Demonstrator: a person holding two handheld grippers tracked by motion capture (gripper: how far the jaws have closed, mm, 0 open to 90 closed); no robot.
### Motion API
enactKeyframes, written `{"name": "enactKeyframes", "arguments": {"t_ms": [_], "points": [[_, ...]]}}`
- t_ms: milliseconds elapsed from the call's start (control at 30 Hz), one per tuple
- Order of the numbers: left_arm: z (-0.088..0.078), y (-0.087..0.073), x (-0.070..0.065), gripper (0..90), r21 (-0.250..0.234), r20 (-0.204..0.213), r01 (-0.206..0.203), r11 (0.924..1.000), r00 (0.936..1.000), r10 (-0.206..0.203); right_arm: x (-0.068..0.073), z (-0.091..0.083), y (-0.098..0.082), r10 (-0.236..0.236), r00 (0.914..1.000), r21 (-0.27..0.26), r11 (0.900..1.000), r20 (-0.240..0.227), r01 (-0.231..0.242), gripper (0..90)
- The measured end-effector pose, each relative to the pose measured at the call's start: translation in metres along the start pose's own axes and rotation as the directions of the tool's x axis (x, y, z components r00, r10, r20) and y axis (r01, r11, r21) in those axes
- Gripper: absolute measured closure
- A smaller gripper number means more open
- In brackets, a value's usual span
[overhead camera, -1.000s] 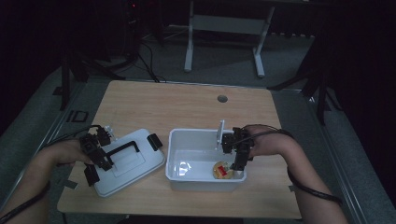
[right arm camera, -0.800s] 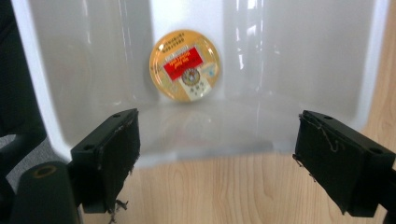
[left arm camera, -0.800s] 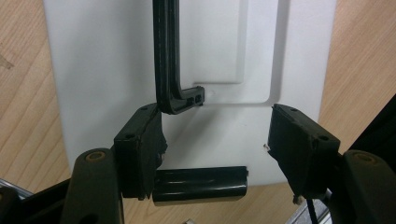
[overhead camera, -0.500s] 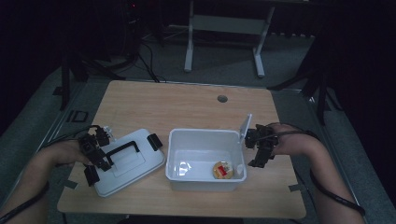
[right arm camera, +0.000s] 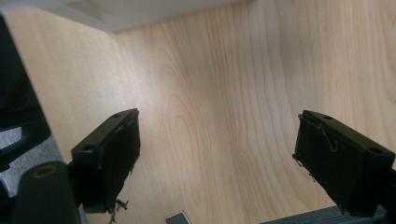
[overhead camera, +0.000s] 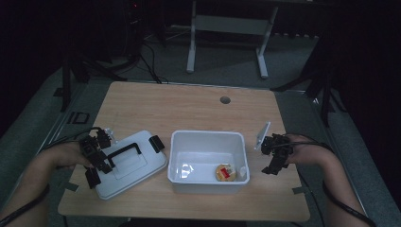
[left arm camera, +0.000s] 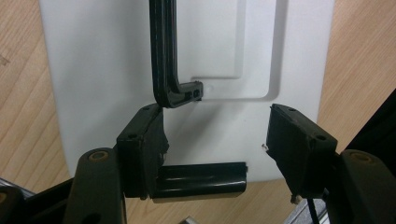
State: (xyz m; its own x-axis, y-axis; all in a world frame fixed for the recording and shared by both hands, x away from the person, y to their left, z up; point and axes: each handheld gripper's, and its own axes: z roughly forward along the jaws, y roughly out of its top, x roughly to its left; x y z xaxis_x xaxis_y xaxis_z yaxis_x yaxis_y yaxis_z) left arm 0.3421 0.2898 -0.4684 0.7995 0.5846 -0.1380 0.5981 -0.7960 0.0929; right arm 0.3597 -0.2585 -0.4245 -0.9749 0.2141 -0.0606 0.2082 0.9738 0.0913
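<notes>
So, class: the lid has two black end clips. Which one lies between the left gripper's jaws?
The clip at the lid's near end, under the left gripper; the other clip faces the box.

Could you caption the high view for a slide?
Left gripper over white lid; right gripper beside open bin.

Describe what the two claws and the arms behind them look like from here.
Both are black. The left claw has two blocky rectangular jaws with small screw holes, on hinged arms with brass-coloured pivot pins. The right claw matches it, its pads frayed with loose threads. A white plate stands on the right one in the high view. A black cable trails beside each forearm; no sleeves reach the wrists.
</notes>
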Motion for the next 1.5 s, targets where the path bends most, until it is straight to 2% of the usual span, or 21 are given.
{"name": "enactKeyframes", "arguments": {"t_ms": [133,233,467,633,767,833,900,967,1067,1200,1333,1500], "points": [[0.0,-0.002,0.0,36.8,-0.003,0.001,0.003,1.0,1.0,-0.003,-0.003,0.014,-0.009,0.021,0.9997,-0.003,1.0,0.01,-0.021,14.0],[0.0,-0.004,0.001,36.8,-0.008,0.004,-0.001,1.0,1.0,0.001,-0.003,0.025,-0.015,0.034,0.9993,-0.016,0.999,-0.013,-0.035,14.0],[0.001,-0.005,0.0,36.8,-0.01,-0.002,-0.014,0.9999,0.9999,0.014,-0.004,0.045,-0.026,0.053,0.9985,0.012,0.999,-0.012,-0.053,14.0],[0.002,-0.005,-0.001,38.8,-0.02,-0.018,-0.031,0.9993,0.9994,0.031,-0.003,0.051,-0.032,0.08,0.9966,0.028,0.996,-0.02,-0.079,14.1],[0.004,-0.006,-0.003,40.1,-0.052,-0.048,-0.074,0.9959,0.9963,0.071,-0.001,0.056,-0.036,0.09,0.9953,0.038,0.995,-0.035,-0.089,14.4],[0.005,-0.005,-0.003,42.3,-0.044,-0.063,-0.083,0.9956,0.9948,0.08,0.0,0.058,-0.037,0.094,0.9946,0.055,0.994,-0.044,-0.091,14.5],[0.005,-0.003,-0.003,42.8,-0.054,-0.062,-0.075,0.9957,0.9955,0.072,-0.001,0.059,-0.037,0.097,0.9942,0.06,0.994,-0.046,-0.094,14.5],[0.007,0.0,-0.003,44.6,-0.031,-0.096,-0.079,0.9964,0.9925,0.075,-0.001,0.06,-0.037,0.101,0.9938,0.065,0.993,-0.046,-0.098,14.5],[0.011,0.005,0.0,48.2,0.013,-0.123,-0.058,0.9982,0.9907,0.059,0.0,0.061,-0.036,0.1,0.9938,0.069,0.993,-0.048,-0.097,14.5],[0.014,0.011,0.003,52.0,0.045,-0.123,-0.032,0.9985,0.9917,0.037,0.001,0.061,-0.034,0.091,0.9947,0.067,0.994,-0.05,-0.087,14.5],[0.018,0.017,0.002,59.5,0.069,-0.124,-0.031,0.9971,0.9915,0.039,0.001,0.062,-0.034,0.094,0.9942,0.071,0.993,-0.053,-0.09,14.6],[0.025,0.02,0.001,62.2,0.083,-0.131,-0.044,0.9956,0.9899,0.055,0.001,0.064,-0.035,0.093,0.9939,0.074,0.993,-0.058,-0.089,14.7]]}}
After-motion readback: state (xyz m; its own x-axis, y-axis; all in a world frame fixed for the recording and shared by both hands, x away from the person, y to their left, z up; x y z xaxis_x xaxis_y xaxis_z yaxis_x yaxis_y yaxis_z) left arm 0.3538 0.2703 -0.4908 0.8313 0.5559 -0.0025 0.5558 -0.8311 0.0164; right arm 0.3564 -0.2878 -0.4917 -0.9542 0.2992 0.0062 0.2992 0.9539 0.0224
